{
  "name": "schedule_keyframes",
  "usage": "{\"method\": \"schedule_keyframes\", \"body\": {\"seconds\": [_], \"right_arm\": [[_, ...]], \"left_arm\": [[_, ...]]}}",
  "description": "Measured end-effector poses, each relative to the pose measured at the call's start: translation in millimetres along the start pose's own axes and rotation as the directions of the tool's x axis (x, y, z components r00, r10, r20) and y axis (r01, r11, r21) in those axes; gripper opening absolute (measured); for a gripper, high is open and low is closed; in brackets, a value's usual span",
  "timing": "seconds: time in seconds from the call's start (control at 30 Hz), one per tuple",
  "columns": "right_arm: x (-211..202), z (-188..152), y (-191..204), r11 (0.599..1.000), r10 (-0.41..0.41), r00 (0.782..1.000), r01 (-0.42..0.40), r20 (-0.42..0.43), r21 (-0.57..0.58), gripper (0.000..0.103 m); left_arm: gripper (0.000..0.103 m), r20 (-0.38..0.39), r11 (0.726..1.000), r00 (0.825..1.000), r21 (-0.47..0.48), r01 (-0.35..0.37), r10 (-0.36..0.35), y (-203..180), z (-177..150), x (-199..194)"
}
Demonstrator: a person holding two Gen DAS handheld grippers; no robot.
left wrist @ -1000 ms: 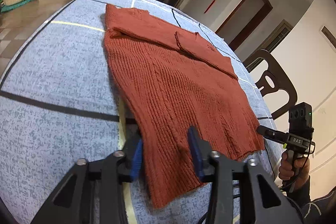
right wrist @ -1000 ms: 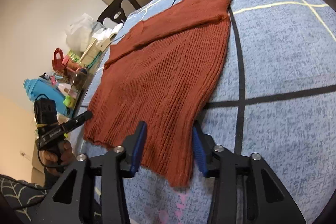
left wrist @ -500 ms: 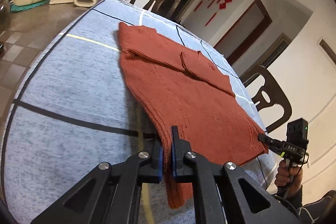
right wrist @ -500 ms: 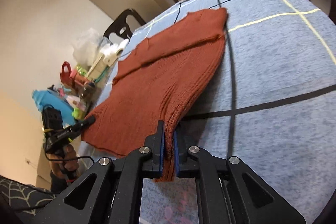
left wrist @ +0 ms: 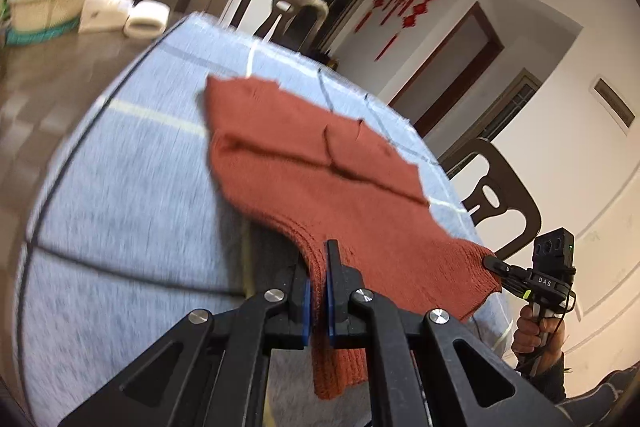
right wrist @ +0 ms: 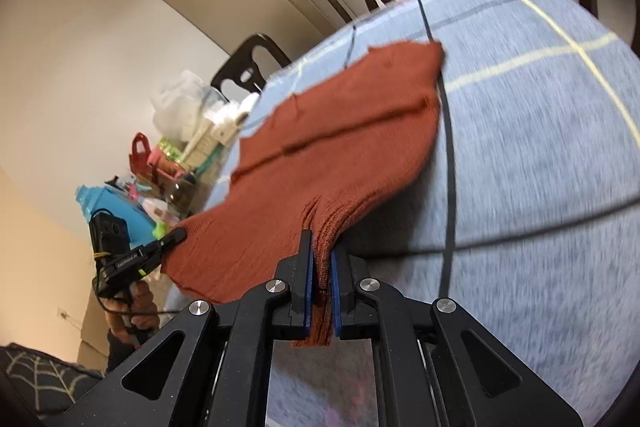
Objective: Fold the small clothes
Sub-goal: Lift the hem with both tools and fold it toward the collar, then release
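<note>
Left wrist view: the left tool (left wrist: 318, 291) is clamped fully shut on the near hem corner of the rust-red knit sweater (left wrist: 320, 179), with a tail of ribbed hem hanging below the blue pads. Right wrist view shows the same on the other side: the right tool (right wrist: 320, 277) is closed tight on the opposite hem corner of the sweater (right wrist: 340, 155), fabric bunched between its pads.

Ahead of both tools the garment slopes away, its hem end raised off the blue-grey cloth covering the desk (left wrist: 132, 195) while the far end, with 2 sleeves folded across the chest, lies flat on it. Each tool also shows off to the side in the other's view, at the outer hem corner.

The knit looks soft, light and stretchy; it sags between the 2 grips and puckers at each pinch, so it will drape rather than hold a shape. It is not slippery or fragile, though ribbing can stretch if pulled apart. The hem corners seem the right hold for carrying the bottom edge forward over the far end.
</note>
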State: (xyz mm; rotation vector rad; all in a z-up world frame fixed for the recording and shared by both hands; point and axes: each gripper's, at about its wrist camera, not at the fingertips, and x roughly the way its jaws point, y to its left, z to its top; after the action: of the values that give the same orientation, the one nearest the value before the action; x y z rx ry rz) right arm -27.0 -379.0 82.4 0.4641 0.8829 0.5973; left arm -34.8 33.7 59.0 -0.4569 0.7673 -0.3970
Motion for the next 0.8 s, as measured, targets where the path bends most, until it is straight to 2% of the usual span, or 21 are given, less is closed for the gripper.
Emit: {"method": "schedule_keyframes", "body": {"seconds": [0.2,0.3,0.43,0.6,0.73,0.8], "right_arm": [[3,46,8,0.999,0.019,0.998,-0.017,0.063,-0.037,0.007],[9,71,7,0.998,0.020,0.996,-0.015,0.087,-0.053,0.007],[29,106,-7,1.000,0.010,0.996,-0.007,0.091,-0.029,0.007],[72,130,-39,0.999,-0.025,0.999,0.024,0.035,0.043,0.007],[106,130,-65,0.993,-0.054,0.997,0.059,-0.048,0.100,0.007],[113,129,-71,0.991,-0.048,0.996,0.056,-0.069,0.122,0.007]], "left_arm": [[0.007,0.061,0.996,0.998,0.088,-0.004,-0.002,-16,49,5],[0.007,0.077,0.996,0.997,0.092,-0.015,0.008,-13,77,17],[0.007,0.062,0.996,0.998,0.076,-0.037,0.032,1,106,49],[0.007,-0.019,0.997,0.997,0.020,-0.072,0.073,30,117,101],[0.007,-0.112,0.994,0.989,-0.038,-0.101,0.097,55,111,138],[0.007,-0.123,0.994,0.989,-0.058,-0.093,0.085,59,108,142]]}}
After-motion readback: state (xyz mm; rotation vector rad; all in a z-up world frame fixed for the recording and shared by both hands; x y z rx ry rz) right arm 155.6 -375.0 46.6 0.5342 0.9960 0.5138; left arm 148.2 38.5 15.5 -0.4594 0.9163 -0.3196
